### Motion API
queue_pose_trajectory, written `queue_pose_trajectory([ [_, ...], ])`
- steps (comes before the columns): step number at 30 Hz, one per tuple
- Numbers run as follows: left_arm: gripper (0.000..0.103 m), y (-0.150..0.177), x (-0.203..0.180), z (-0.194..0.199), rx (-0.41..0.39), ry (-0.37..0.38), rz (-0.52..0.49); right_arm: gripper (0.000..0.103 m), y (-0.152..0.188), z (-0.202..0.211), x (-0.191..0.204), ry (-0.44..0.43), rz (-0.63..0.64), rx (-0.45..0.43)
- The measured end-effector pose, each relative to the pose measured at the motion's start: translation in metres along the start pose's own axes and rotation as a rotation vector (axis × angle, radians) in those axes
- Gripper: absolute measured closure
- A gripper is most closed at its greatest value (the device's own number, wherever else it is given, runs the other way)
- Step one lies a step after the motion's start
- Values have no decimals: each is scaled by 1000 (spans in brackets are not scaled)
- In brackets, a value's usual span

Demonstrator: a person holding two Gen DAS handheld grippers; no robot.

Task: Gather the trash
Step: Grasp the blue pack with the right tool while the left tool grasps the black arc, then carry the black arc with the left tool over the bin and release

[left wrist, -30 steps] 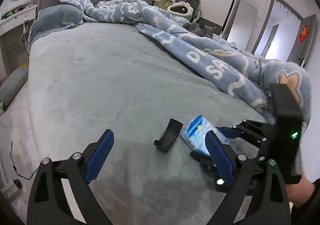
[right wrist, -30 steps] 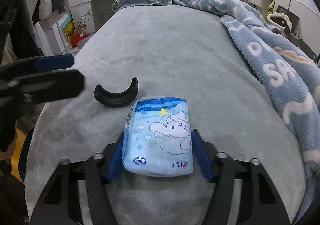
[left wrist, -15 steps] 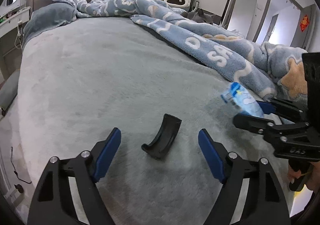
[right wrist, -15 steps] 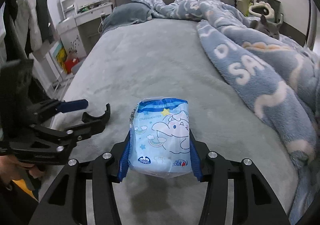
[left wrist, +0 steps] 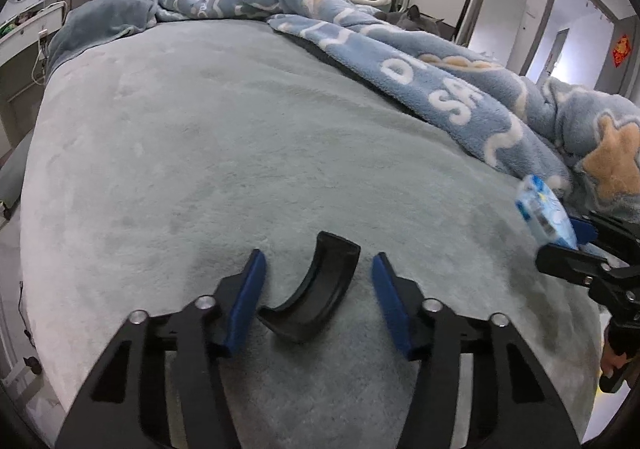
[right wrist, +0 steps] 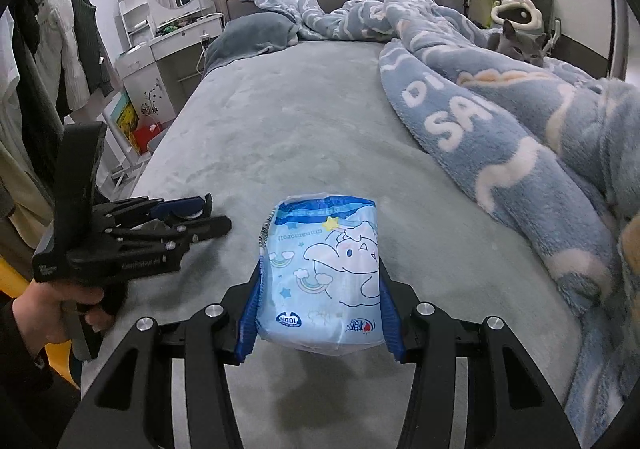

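Observation:
A black curved plastic piece (left wrist: 310,289) lies on the grey bed cover (left wrist: 200,153). My left gripper (left wrist: 318,257) straddles it with its jaws closing; the left blue pad (left wrist: 246,301) is almost at the piece's near end, and a gap remains at the right pad. My right gripper (right wrist: 321,265) is shut on a blue tissue pack with a cartoon print (right wrist: 324,289), held just above the bed. The left wrist view shows that pack (left wrist: 544,209) at the right edge. In the right wrist view a hand holds the left gripper (right wrist: 192,217) at the left.
A rumpled blue blanket (right wrist: 500,137) covers the bed's right side, with a grey cat (right wrist: 520,45) behind it. A pillow (right wrist: 252,35) lies at the headboard. A white dresser with a mirror (right wrist: 176,45) and hanging clothes (right wrist: 76,37) stand left of the bed.
My left gripper came forward and down over the black piece, and its jaws narrowed around it. The right gripper lifted the tissue pack off the bed and carried it to the right.

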State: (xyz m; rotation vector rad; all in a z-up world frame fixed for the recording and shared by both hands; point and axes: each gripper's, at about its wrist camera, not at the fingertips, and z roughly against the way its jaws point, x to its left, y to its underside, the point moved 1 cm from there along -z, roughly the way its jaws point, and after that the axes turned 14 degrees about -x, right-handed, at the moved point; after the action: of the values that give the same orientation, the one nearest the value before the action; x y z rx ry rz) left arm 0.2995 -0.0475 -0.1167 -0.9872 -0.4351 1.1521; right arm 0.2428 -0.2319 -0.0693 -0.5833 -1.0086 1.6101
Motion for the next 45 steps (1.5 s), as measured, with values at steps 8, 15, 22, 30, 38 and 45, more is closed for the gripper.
queue_pose_trajectory([
  [8,81,-5,-15,10,-29,-19,-14,52,4,12,0,-16,-23,-2],
  [15,81,-2,-32,26,-27,12,-55,52,1,22,8,-7,-18,-15],
  [22,81,-3,-27,53,-37,0,-38,52,-1,22,27,-22,-23,-15],
  [30,81,3,-9,98,-47,-41,-15,52,-6,27,70,-76,-20,-28],
  [38,81,19,21,141,-14,-136,0,52,-13,34,121,-127,-3,-47],
  [45,81,29,54,166,16,-186,30,52,-15,23,154,-165,-19,-35],
])
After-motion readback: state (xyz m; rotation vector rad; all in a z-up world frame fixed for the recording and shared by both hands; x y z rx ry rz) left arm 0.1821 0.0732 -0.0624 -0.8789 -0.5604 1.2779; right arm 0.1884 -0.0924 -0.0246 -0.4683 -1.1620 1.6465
